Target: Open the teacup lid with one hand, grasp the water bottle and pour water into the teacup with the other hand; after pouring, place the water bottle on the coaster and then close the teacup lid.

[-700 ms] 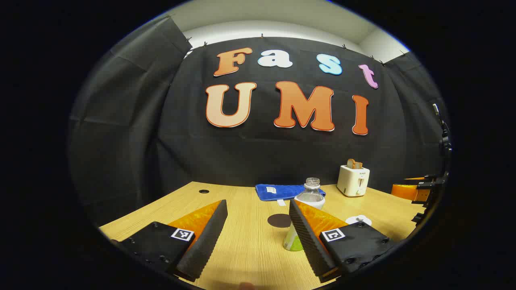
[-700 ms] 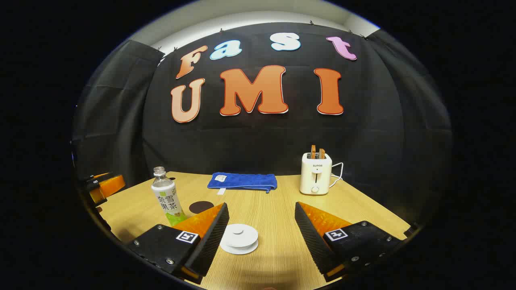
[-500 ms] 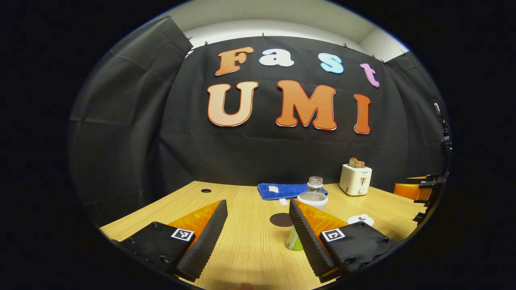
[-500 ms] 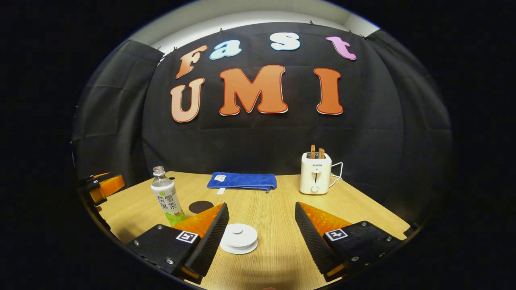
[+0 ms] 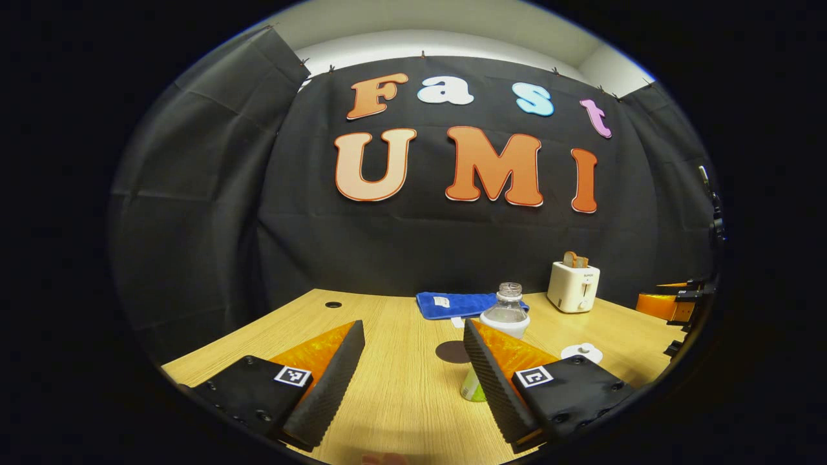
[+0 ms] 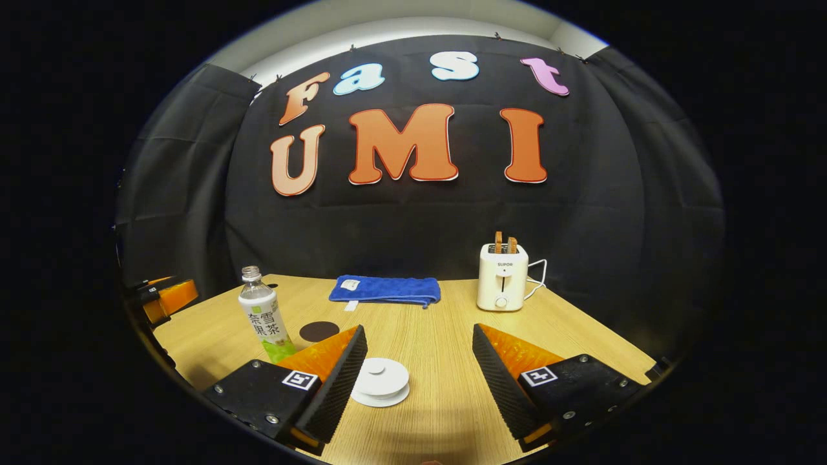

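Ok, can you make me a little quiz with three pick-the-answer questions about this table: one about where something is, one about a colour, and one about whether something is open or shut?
1. Where is the dark round coaster?
A. on the table, between the water bottle and the blue towel
B. on top of the toaster
C. under the teacup

2. What colour is the folded towel?
A. red
B. blue
C. yellow

3. How does the teacup stand?
A. lid off, lying beside it
B. tipped on its side
C. lid on, cup upright

Answers:
1. A: in the right gripper view the coaster lies flat on the table, past the water bottle and short of the towel.
2. B: the towel by the back wall is plainly blue.
3. C: the white lid with its knob sits on the teacup, ahead of the open right hand-held gripper.
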The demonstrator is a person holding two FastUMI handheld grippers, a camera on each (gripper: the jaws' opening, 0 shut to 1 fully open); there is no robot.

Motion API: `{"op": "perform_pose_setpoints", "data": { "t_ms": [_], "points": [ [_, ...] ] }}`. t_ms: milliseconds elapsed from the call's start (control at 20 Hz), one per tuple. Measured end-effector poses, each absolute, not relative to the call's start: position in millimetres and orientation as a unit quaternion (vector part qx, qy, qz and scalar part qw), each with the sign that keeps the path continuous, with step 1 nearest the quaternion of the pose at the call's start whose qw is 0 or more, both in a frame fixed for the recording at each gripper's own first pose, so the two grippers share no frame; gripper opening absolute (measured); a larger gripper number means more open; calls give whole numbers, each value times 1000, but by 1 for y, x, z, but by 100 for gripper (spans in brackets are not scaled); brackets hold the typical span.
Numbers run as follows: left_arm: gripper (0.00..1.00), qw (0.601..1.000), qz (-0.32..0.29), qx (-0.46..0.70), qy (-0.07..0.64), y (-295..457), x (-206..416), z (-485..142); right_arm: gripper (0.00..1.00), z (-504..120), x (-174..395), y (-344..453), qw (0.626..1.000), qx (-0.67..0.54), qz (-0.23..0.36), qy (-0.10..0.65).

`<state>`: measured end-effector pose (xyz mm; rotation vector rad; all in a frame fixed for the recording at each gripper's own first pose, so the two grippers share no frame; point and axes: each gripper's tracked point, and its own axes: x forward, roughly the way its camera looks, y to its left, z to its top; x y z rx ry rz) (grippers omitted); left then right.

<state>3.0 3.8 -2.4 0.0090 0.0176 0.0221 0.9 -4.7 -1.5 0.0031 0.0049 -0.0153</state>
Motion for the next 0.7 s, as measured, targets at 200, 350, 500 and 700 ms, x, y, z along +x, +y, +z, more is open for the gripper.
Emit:
{"op": "perform_pose_setpoints", "data": {
  "t_ms": [200,350,500,700],
  "points": [
    [99,1000,5,10,8,-1,2,-2,98,-3,-1,-6,1000,3,-8,3],
    [99,1000,4,12,9,-2,1,-2,98,-5,3,-5,1000,2,-7,5],
    [99,1000,6,14,13,-1,1,-5,98,-11,10,1,1000,-1,-7,11],
    [99,1000,4,16,15,-2,2,-7,98,-32,29,16,999,-10,-3,33]
  ]
}}
